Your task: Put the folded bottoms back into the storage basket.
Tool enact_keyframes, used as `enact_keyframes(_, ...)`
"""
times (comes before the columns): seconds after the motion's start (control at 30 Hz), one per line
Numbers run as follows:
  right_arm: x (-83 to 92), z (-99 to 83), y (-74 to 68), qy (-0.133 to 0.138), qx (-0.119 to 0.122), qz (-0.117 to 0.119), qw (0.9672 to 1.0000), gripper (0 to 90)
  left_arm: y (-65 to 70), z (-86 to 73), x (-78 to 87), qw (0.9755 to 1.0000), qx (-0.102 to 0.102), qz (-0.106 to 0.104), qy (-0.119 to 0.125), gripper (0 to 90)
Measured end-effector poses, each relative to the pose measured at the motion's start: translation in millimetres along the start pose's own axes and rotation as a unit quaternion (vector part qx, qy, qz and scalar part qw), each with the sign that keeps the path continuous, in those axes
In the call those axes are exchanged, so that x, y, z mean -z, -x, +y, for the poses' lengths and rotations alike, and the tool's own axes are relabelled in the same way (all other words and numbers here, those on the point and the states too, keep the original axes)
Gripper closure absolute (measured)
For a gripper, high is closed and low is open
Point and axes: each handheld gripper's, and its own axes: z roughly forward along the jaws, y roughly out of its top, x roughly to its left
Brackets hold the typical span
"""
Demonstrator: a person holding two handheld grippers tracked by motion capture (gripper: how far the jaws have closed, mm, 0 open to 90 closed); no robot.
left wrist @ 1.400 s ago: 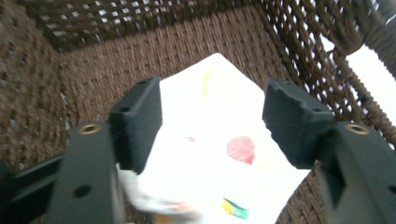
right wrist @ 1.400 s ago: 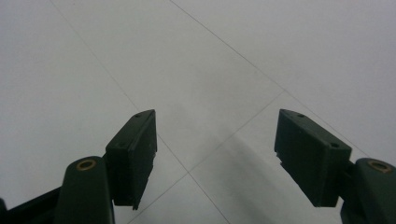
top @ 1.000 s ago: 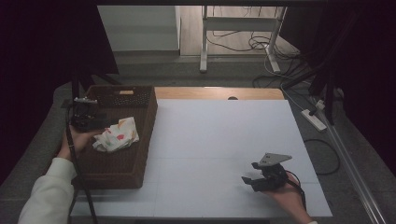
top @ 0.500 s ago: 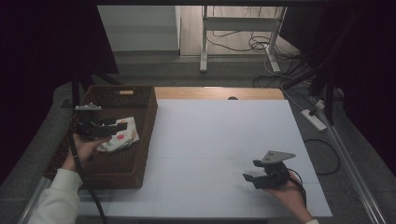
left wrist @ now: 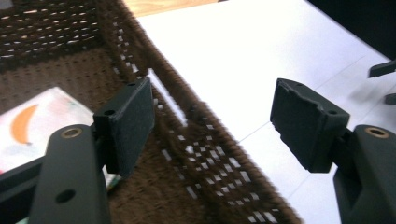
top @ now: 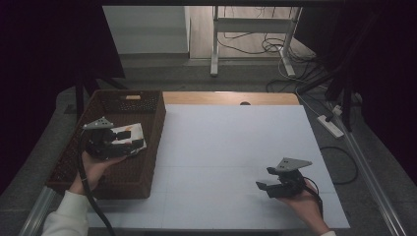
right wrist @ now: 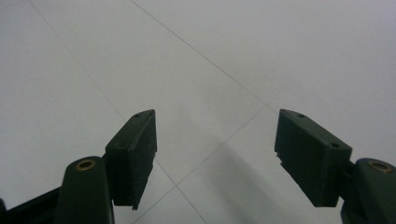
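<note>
A brown woven basket (top: 156, 123) stands at the table's left. In it lies a white packet (top: 134, 132) with orange print, which appears at the left of the left gripper view (left wrist: 28, 126). My left gripper (top: 129, 140) hovers over the packet inside the basket and points toward the basket's right wall (left wrist: 196, 154). Its jaws have just been opening and nothing is between them (left wrist: 215, 102). My right gripper (top: 265, 179) rests low over the white table top (top: 236, 142) at the front right, open and empty (right wrist: 215, 135).
A wooden strip (top: 231, 98) runs along the table's far edge. Off the table's right side lies a white power strip (top: 330, 126) with cables. A metal stand (top: 214, 44) and more cables are on the floor beyond.
My left gripper has moved rightward and nearer across the basket, ending over the packet. The packet and the right gripper have stayed where they were.
</note>
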Motion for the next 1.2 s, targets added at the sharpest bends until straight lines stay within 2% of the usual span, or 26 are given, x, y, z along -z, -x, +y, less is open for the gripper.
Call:
enact_keyframes(0.07, 0.3, 0.0, -0.3, 0.000, 0.001, -0.001, 1.0000, 30.1, 5.1, -1.3, 0.0, 1.0000, -0.002, -0.002, 0.000, 29.5)
enact_keyframes(0.1, 0.7, 0.2, -0.4, 0.001, 0.001, -0.001, 1.0000, 30.1, 9.6, -3.3, 0.3, 0.9999, 0.000, -0.013, 0.003, 29.4)
enact_keyframes(0.37, 4.5, 1.4, 1.3, 0.013, 0.001, -0.002, 0.9999, 30.1, 30.7, -12.9, -1.7, 0.9999, -0.007, -0.012, 0.007, 29.0)
enact_keyframes(0.7, 12.7, 5.2, 4.7, 0.034, 0.001, -0.008, 0.9994, 30.1, 55.5, -22.4, -9.2, 0.9994, -0.031, -0.016, 0.003, 28.3)
enact_keyframes(0.83, 18.8, 5.3, 7.8, 0.049, -0.007, -0.012, 0.9987, 30.1, 60.7, -25.9, -9.2, 0.9990, -0.040, -0.018, 0.005, 28.0)
enact_keyframes(0.93, 19.3, 5.1, 8.1, 0.049, -0.005, -0.014, 0.9987, 30.1, 62.4, -28.2, -9.6, 0.9989, -0.044, -0.018, 0.004, 28.0)
enact_keyframes(1.2, 19.2, 5.4, 7.7, 0.053, -0.004, -0.013, 0.9985, 30.1, 60.0, -30.4, -8.7, 0.9990, -0.041, -0.018, 0.005, 27.9)
